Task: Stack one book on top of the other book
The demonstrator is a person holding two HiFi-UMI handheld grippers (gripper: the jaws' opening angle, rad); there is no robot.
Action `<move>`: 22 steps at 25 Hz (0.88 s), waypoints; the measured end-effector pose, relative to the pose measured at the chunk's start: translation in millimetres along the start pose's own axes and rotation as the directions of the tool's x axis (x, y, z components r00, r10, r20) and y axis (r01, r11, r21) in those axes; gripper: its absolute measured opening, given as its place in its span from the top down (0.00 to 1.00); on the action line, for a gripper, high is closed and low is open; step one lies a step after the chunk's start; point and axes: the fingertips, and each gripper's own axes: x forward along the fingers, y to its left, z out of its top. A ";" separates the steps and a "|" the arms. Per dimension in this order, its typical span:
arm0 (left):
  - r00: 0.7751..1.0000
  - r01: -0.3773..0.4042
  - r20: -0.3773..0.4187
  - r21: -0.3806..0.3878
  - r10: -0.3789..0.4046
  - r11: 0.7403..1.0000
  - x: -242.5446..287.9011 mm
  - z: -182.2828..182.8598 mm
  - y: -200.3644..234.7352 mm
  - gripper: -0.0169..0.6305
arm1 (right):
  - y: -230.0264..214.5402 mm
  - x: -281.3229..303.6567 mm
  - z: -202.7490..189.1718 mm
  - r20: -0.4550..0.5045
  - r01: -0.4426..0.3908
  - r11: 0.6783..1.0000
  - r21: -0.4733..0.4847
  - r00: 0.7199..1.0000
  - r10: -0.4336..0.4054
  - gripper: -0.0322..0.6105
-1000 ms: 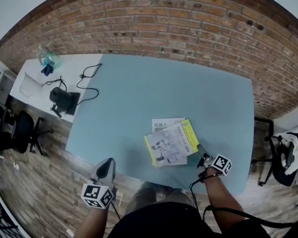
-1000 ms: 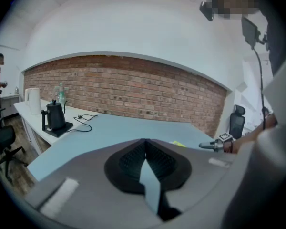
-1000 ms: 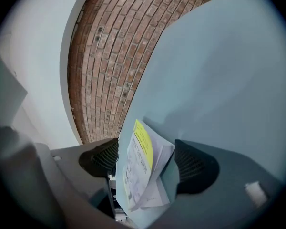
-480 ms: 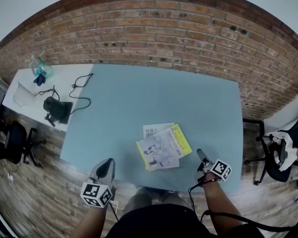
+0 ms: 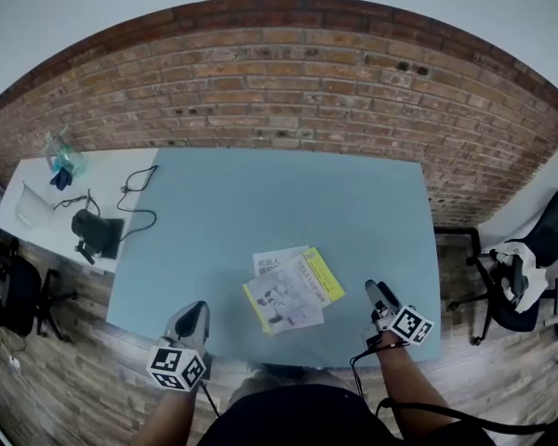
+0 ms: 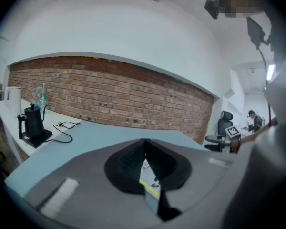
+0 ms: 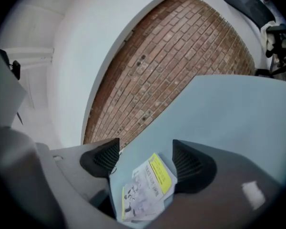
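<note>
While upper book (image 5: 294,292) is lying askew on lower book (image 5: 274,262), left gripper (image 5: 193,312) is hovering closed, right gripper (image 5: 376,291) spread, both empty; kettle (image 5: 88,233) sitting left.

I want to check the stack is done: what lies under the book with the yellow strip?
A second book lies under the yellow-strip book, on the blue table. Only its far corner with print shows; the rest is covered.
</note>
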 end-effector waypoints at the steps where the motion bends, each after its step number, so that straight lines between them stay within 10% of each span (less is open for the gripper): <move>1: 1.000 0.005 0.002 -0.002 -0.005 1.000 2.8 1.3 -1.1 0.97 | 6.2 -1.7 7.9 0.027 -0.016 1.000 -0.018 0.999 0.016 0.42; 11: 0.998 0.067 0.014 0.023 -0.068 0.997 26.7 14.0 -16.2 0.97 | 55.3 -15.6 43.5 0.110 0.014 0.917 -0.400 0.993 0.032 0.70; 22: 0.997 0.068 0.019 0.017 -0.069 0.998 30.9 15.3 -10.2 0.97 | 66.7 -27.3 57.5 0.213 0.086 0.862 -0.500 0.977 0.026 0.91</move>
